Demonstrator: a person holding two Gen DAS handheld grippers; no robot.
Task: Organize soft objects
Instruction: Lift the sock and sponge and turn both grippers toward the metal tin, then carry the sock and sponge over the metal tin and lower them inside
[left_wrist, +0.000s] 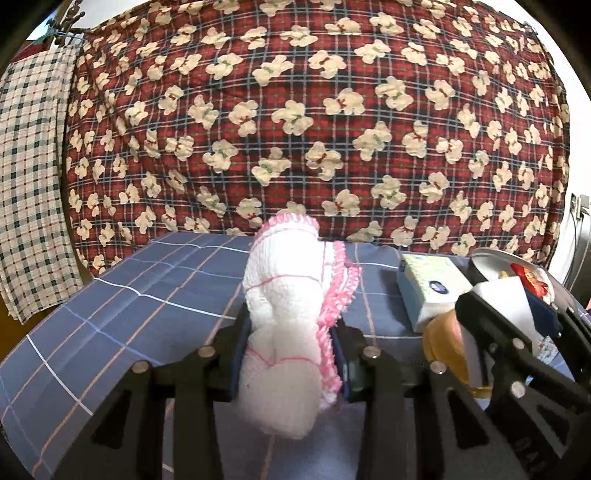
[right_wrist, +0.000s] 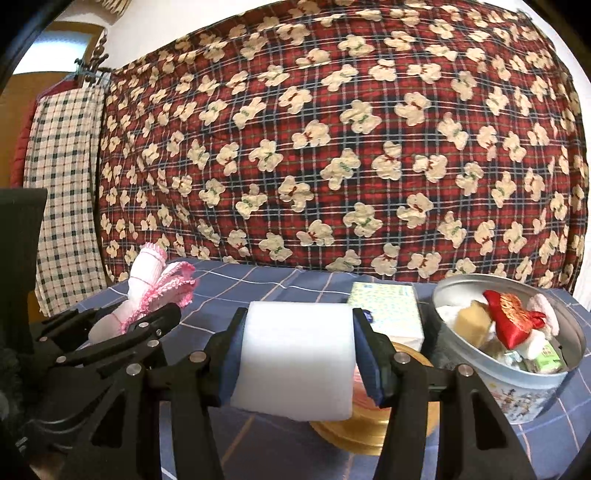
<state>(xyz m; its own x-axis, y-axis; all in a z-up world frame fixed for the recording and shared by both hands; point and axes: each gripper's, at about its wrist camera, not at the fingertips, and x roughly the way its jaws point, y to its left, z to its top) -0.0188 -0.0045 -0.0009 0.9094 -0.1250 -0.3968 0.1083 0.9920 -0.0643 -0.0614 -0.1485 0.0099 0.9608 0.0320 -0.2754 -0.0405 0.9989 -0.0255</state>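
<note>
- Left wrist view: table under a blue checked cloth (left_wrist: 122, 295); behind it hangs a red plaid quilt with cream bears (left_wrist: 314, 122), and a green-white checked cloth (left_wrist: 33, 177) hangs at far left.
- Left gripper (left_wrist: 291, 354) is clamped on a rolled white cloth with pink frilled edging (left_wrist: 284, 295); the roll sticks up and forward out of the jaws, above the table.
- Same view, right edge: right gripper (left_wrist: 480, 354) seen side-on with a white foam block (left_wrist: 502, 295) in it; the tissue pack (left_wrist: 428, 288) and the tin's rim (left_wrist: 491, 254) are partly hidden behind it.
- Right wrist view: same table, quilt and checked cloth, plus a wooden door and hooks at upper left.
- Right gripper (right_wrist: 295, 350) is closed on the foam block (right_wrist: 295, 350), both pads pressed on its sides, held above a yellow round dish (right_wrist: 373, 432).
- This view alone shows inside the metal tin (right_wrist: 517, 384) at right: red embroidered pouch (right_wrist: 511, 314), yellow sponge (right_wrist: 472, 321), white and pink soft pieces, a green packet.
- Tissue pack (right_wrist: 388, 310) lies just left of the tin.
- Left gripper (right_wrist: 122, 325) with the pink-edged cloth (right_wrist: 147, 280) sits at left.
</note>
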